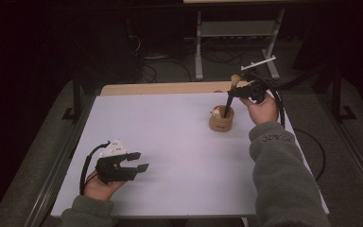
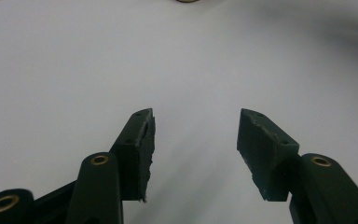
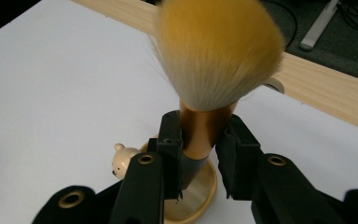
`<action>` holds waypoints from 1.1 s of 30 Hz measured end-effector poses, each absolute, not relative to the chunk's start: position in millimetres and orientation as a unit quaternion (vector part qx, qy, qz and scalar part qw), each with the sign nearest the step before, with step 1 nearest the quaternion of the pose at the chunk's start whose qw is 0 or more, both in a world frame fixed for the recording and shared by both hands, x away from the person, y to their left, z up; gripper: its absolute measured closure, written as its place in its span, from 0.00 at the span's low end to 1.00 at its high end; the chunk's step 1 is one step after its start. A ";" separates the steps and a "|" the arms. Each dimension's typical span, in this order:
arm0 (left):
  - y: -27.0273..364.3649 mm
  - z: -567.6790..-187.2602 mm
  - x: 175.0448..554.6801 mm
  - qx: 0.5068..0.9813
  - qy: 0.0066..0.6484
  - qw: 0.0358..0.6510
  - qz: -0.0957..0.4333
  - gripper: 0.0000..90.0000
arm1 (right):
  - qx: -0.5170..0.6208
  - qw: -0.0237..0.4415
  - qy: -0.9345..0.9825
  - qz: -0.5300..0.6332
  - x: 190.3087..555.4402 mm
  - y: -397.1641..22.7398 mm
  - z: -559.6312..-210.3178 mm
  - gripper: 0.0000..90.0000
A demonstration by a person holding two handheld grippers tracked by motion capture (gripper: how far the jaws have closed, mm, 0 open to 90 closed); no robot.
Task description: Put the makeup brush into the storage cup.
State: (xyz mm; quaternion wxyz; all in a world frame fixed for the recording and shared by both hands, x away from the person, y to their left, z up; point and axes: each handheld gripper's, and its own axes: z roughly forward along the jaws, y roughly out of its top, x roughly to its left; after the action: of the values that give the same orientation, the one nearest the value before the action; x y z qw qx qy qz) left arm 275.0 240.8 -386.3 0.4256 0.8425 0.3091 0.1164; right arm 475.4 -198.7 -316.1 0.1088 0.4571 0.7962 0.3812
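A makeup brush (image 3: 214,60) with a fluffy yellow-white head and a copper and black handle stands upright, bristles up. My right gripper (image 3: 200,149) is shut on its handle just below the bristles. In the high view the brush (image 1: 230,94) has its lower end down in a tan wooden cup (image 1: 221,119) at the far right of the white table, held there by the right gripper (image 1: 246,90). A small bear figure (image 3: 122,161) sits on the cup's rim. My left gripper (image 1: 139,161) rests at the near left, open, with nothing between its fingers (image 2: 140,144).
The white table top (image 1: 170,142) has a wooden strip (image 1: 160,88) along its far edge. A grey metal stand (image 1: 236,42) and cables lie on the dark floor beyond. My right sleeve (image 1: 283,179) covers the table's near right corner.
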 end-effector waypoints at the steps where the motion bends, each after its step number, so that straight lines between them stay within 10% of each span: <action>1: 240.9 -386.4 275.1 0.842 0.309 0.426 0.116 0.51 | 0.458 0.108 0.796 0.381 475.5 -198.5 -317.7 0.78; 33: 240.1 -386.8 275.1 0.842 0.312 0.425 0.112 0.51 | 0.471 0.095 0.792 0.377 476.9 -197.8 -344.5 0.78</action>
State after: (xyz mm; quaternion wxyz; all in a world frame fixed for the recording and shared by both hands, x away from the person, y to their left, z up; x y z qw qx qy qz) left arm 275.1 240.1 -386.8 0.4250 0.8424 0.3117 0.1123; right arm 476.9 -197.8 -344.5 0.0953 0.4714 0.7915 0.3770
